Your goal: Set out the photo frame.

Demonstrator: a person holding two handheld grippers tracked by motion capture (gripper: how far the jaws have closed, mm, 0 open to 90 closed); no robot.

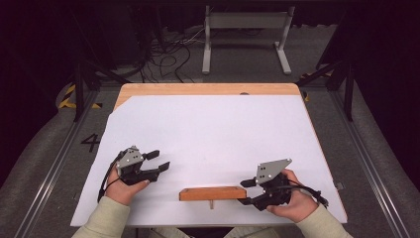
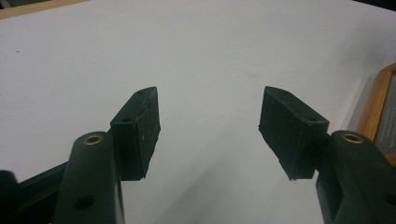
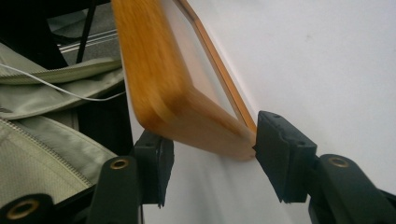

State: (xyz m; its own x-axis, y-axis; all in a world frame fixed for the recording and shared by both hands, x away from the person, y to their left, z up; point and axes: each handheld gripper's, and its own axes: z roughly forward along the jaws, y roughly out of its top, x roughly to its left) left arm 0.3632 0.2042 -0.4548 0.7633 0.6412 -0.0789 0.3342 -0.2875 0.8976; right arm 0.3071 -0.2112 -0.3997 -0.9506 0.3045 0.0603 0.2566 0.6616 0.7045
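Observation:
A wooden picture frame [image 1: 213, 193] stands upright on its edge near the front of the white sheet [image 1: 208, 134], propped on a small peg. My right gripper [image 1: 246, 192] is at its right end. In the right gripper view the frame's [image 3: 173, 84] end lies between the jaws of that gripper [image 3: 208, 149]; the right pad [image 3: 275, 149] touches its corner and the left pad sits loosely beside it, so the jaws stand open. My left gripper [image 1: 162, 159] hovers open over the bare sheet at the front left. In its own view this gripper [image 2: 210, 126] holds nothing, and the frame [image 2: 373, 107] is at the right edge.
The sheet covers a wooden table [image 1: 208, 89]. A person's pale green jacket [image 3: 46, 116] is close behind the frame. Beyond the table are floor cables [image 1: 168, 54] and a white metal stand [image 1: 245, 22].

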